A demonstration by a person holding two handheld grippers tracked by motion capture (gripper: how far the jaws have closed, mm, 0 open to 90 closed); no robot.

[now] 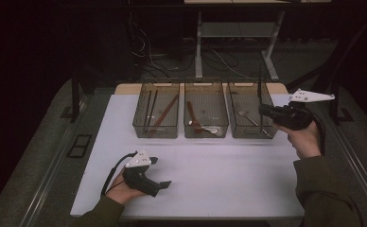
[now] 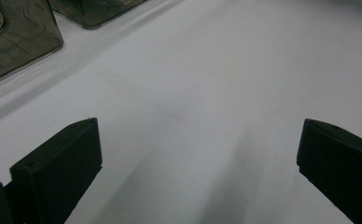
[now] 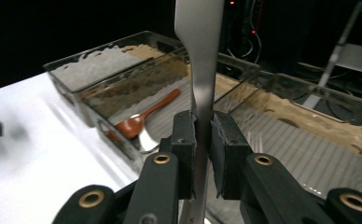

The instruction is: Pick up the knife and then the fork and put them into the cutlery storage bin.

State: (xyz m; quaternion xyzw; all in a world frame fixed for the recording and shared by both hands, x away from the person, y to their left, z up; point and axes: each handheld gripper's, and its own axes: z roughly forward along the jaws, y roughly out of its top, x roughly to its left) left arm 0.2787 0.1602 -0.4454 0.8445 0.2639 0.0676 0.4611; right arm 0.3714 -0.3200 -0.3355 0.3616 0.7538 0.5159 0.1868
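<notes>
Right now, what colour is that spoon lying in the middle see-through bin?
Reddish-brown, like wood. The wooden spoon shows best in the right gripper view, inside the middle clear plastic bin.

Dim overall, with blackness around the top and side edges of the high view beyond the pale white rectangular tabletop (image 1: 210, 179). Soft diagonal shadows across the lower half of the left gripper view. Slightly blurred, grainy detail throughout.
</notes>
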